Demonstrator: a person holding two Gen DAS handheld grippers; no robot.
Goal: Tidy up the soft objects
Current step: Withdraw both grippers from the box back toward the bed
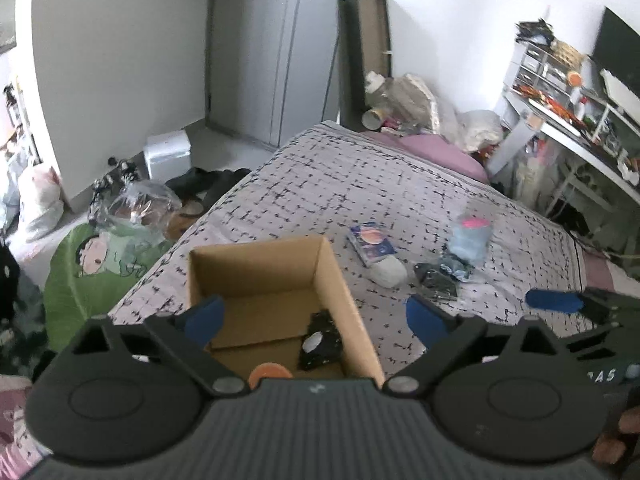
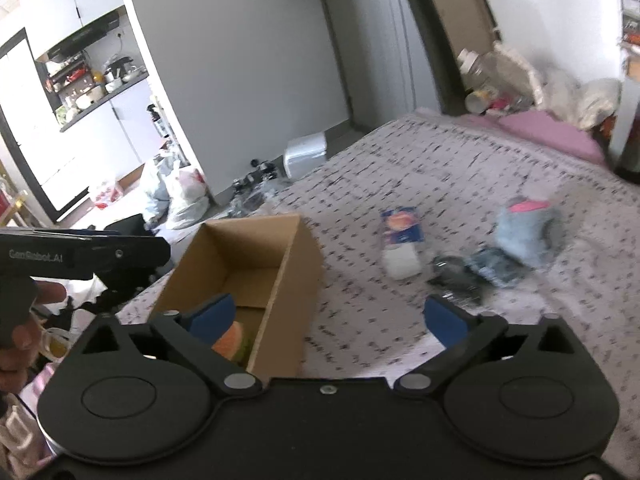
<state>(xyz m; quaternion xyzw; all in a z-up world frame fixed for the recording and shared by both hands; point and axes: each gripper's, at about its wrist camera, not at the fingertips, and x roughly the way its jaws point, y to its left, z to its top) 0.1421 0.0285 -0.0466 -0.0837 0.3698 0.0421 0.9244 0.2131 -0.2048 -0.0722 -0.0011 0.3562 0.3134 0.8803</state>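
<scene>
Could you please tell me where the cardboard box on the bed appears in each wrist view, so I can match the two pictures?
Left wrist view: cardboard box sits lower centre, open, between the claw's fingers.
Right wrist view: the box sits lower left of centre, behind the left finger.
Shared landmark: the blue and white packet, right of the box in both.

Both hand-held grippers, left [image 1: 312,316] and right [image 2: 328,318], gape empty

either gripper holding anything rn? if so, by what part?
Nothing held. Left gripper and right gripper are both open and empty, poised by the cardboard box.
</scene>
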